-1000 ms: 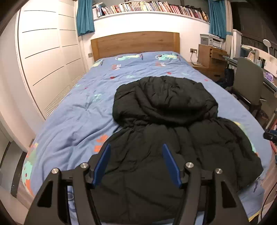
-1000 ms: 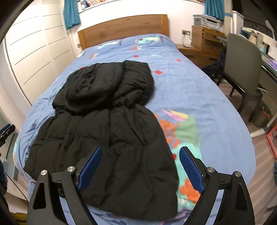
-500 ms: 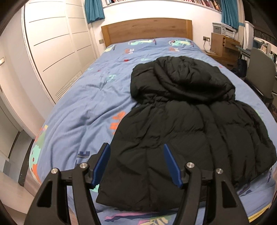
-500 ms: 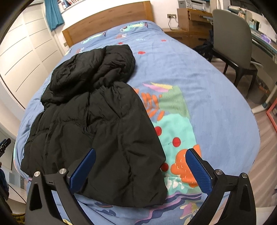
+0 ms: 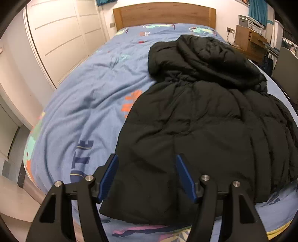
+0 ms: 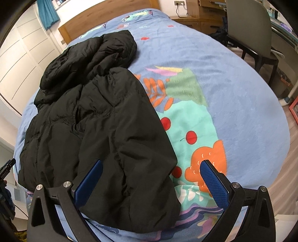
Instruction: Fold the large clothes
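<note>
— Black puffer coat (image 5: 195, 130), where does it lie?
— Spread flat on the blue bedspread (image 5: 89, 104), hood toward the wooden headboard (image 5: 163, 14).
— And the hand-held grippers?
— Left hand-held gripper (image 5: 147, 176) and right hand-held gripper (image 6: 150, 178) both hover over the hem, jaws spread, holding nothing.

Your right hand-held gripper (image 6: 151, 168) hangs wide apart over the black jacket's (image 6: 104, 130) hem corner on the bed (image 6: 242, 93).
</note>
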